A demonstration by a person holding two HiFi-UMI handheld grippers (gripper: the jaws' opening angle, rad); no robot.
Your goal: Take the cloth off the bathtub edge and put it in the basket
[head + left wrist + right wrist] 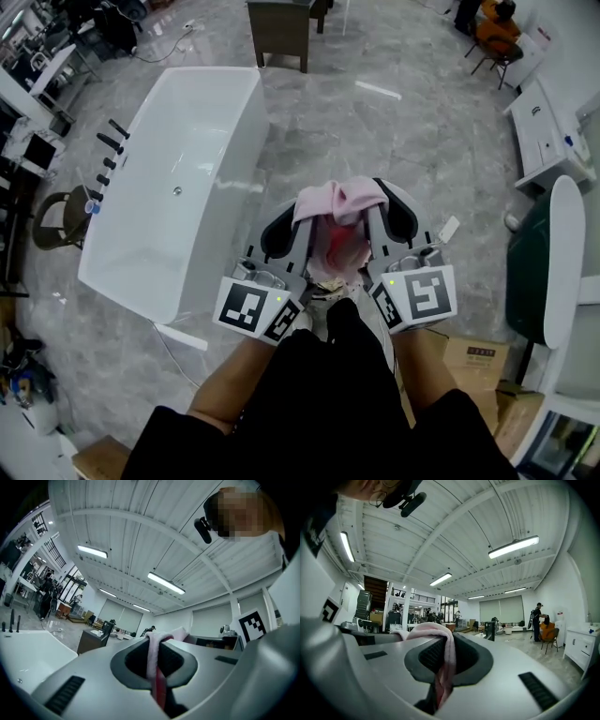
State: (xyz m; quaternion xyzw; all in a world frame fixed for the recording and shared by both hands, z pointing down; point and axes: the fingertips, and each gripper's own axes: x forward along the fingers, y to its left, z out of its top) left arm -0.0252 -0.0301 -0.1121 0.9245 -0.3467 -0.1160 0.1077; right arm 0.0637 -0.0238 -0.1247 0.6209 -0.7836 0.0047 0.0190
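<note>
1. The pink cloth [339, 208] is held up in front of the person's dark-clothed body, pinched from both sides at once.
2. The left gripper [286, 232] is pressed shut on the cloth's left part. In the left gripper view the fabric [153, 660] is clamped between the jaws, with a fold draped over their tips.
3. The right gripper [394, 220] is likewise closed on the cloth's right part. In the right gripper view a pink strip [444, 656] is nipped between the dark pads.
4. The two grippers are carried side by side, near each other, and the cloth is bunched between them.
5. The white bathtub [169, 216] is seen at the left of the head view. The cloth is held apart from its rim, above the grey stone floor [394, 131].
6. A cardboard box [478, 358] is seen on the floor near the right arm.
</note>
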